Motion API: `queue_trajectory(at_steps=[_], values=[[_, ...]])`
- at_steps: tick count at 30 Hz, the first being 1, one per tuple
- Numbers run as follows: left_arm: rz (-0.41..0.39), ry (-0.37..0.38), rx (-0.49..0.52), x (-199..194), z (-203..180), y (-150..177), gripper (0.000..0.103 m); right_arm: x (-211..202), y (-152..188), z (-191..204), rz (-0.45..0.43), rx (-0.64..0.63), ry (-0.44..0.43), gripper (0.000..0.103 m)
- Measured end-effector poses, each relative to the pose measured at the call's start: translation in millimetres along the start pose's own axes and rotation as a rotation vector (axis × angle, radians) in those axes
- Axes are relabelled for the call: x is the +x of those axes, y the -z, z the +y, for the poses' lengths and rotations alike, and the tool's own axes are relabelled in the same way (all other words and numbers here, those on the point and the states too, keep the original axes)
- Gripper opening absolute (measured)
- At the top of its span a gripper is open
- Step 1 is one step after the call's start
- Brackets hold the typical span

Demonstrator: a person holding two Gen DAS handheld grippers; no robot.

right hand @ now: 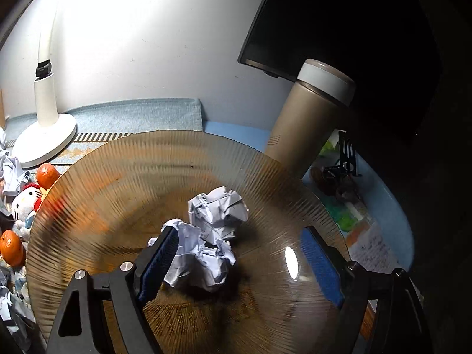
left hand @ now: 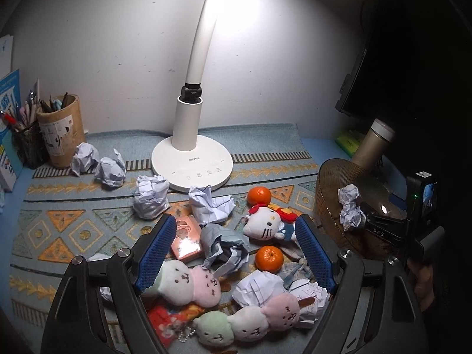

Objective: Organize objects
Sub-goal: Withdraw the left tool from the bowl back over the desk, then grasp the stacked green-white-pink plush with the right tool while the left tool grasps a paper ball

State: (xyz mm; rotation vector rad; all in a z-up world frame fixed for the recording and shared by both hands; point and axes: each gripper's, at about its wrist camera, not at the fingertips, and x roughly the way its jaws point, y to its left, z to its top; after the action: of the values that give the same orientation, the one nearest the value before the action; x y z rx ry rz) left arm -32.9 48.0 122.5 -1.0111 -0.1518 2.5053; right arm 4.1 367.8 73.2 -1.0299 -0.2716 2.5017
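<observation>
My left gripper (left hand: 234, 250) hangs open over a pile on the patterned mat (left hand: 73, 230). Under its jaws lie a crumpled paper ball (left hand: 224, 247), an orange (left hand: 269, 259), a pink case (left hand: 187, 240) and two dumpling-skewer plush toys (left hand: 188, 283) (left hand: 250, 321). A cat plush (left hand: 265, 224) and a second orange (left hand: 259, 196) lie just beyond. Several more paper balls (left hand: 150, 196) are scattered toward the lamp. My right gripper (right hand: 240, 253) is open above the ribbed amber bowl (right hand: 118, 183). Two paper balls (right hand: 218, 206) (right hand: 203, 262) rest inside it, the nearer one beside the left pad (right hand: 159, 259).
A white desk lamp (left hand: 191, 159) stands at the back centre. Two pen holders (left hand: 62, 135) and books line the left edge. A tan thermos (right hand: 309, 118) and a dark monitor (right hand: 324, 29) stand behind the bowl. A red packet (left hand: 168, 321) lies near me. A hand (left hand: 424, 280) holds the right gripper.
</observation>
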Motion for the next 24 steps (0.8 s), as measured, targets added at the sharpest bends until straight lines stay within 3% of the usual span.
queue_trajectory(at_steps=[6,10,11,13,16,20,24], values=[[-0.003,-0.043,-0.080,-30.4,39.1,28.1,0.082,-56.3,-12.2,11.6,-0.135,0.004,-0.070,0.084],[0.002,-0.078,-0.096,-50.1,51.7,52.9,0.082,-120.0,-12.5,42.6,-0.229,-0.036,-0.257,0.085],[0.003,-0.086,-0.105,-54.4,54.4,59.2,0.084,-132.0,-7.7,56.1,-0.231,-0.054,-0.323,0.086],[0.000,-0.092,-0.130,-61.5,60.2,72.4,0.100,-148.5,5.0,84.1,-0.223,-0.081,-0.473,0.086],[-0.006,-0.118,-0.128,-64.3,64.9,93.3,0.101,-157.5,28.8,128.3,-0.201,-0.126,-0.678,0.086],[0.018,-0.187,-0.079,-52.0,70.2,113.1,0.101,-152.0,49.9,183.9,-0.155,-0.169,-0.719,0.086],[-0.022,-0.274,-0.050,-43.8,77.7,121.5,0.101,-134.1,55.7,196.3,-0.124,-0.123,-0.757,0.086]])
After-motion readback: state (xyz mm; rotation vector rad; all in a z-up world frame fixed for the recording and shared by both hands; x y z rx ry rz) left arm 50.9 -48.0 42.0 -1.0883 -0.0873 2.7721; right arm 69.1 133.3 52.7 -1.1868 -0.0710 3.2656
